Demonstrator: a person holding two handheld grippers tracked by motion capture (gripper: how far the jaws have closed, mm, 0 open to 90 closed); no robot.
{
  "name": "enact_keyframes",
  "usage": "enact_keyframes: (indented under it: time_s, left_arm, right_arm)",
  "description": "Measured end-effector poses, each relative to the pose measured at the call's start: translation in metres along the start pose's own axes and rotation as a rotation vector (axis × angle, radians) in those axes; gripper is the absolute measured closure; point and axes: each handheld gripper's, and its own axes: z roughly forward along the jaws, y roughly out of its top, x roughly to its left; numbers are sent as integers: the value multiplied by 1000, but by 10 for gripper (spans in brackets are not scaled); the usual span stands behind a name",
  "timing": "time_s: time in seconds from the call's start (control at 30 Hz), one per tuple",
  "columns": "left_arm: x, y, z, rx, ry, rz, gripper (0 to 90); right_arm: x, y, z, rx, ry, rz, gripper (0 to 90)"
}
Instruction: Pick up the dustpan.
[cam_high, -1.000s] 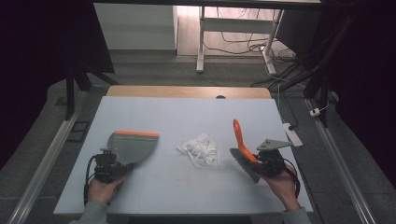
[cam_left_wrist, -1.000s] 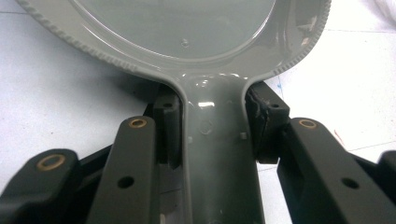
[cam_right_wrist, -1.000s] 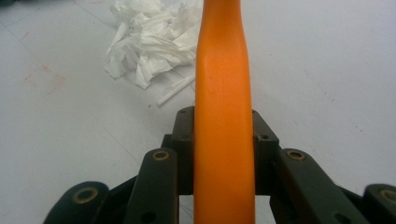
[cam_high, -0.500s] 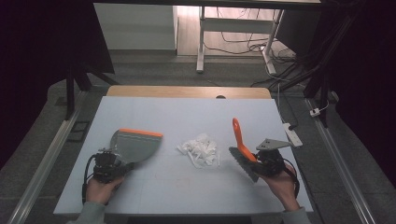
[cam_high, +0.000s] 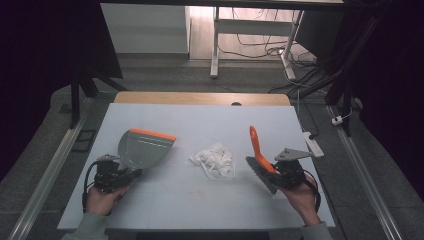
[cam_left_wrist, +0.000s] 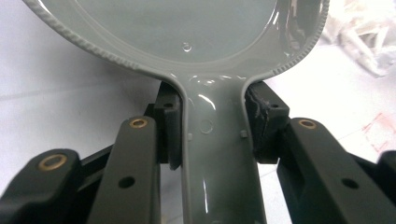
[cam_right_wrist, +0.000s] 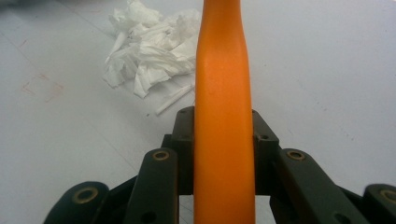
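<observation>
A grey dustpan (cam_high: 145, 148) with an orange front lip is held by its handle (cam_left_wrist: 217, 154) in my left gripper (cam_high: 114, 172), whose jaws are shut on it, at the table's left. My right gripper (cam_high: 285, 171) is shut on the orange handle (cam_right_wrist: 224, 107) of a brush (cam_high: 261, 159); its dark bristles hang low at the left and its handle tip points up and away. Between the two tools lies a heap of torn white paper scraps (cam_high: 215, 160) on the pale table (cam_high: 200, 200). The scraps (cam_right_wrist: 149, 51) lie left of the brush handle in the right gripper view.
A white power strip (cam_high: 312, 143) lies at the table's right edge. Metal rails run along both sides of the table. A wooden strip (cam_high: 200, 98) borders the far edge, with a desk frame and cables on the floor beyond.
The dustpan has shifted slightly right, toward the scraps. The brush and right hand have stayed put.
</observation>
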Motion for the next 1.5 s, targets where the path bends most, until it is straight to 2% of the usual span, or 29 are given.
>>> enact_keyframes:
  time_s: [0.27, 0.7, 1.3, 1.5]
  left_arm:
    - [2, 1, -5, -28, -46, 58, 614]
    - [0, -2, -20, -76, -93, 151, 614]
    - [-5, -2, -30, -52, -161, 302, 615]
    - [-7, -3, -35, -41, -213, 363, 615]
  right_arm:
    - [-2, 0, -3, -16, -6, 11, 703]
    - [-1, 2, -2, -19, 0, 1, 703]
    - [0, 3, -2, -29, 2, 0, 703]
    - [-1, 2, -2, -30, 1, -1, 703]
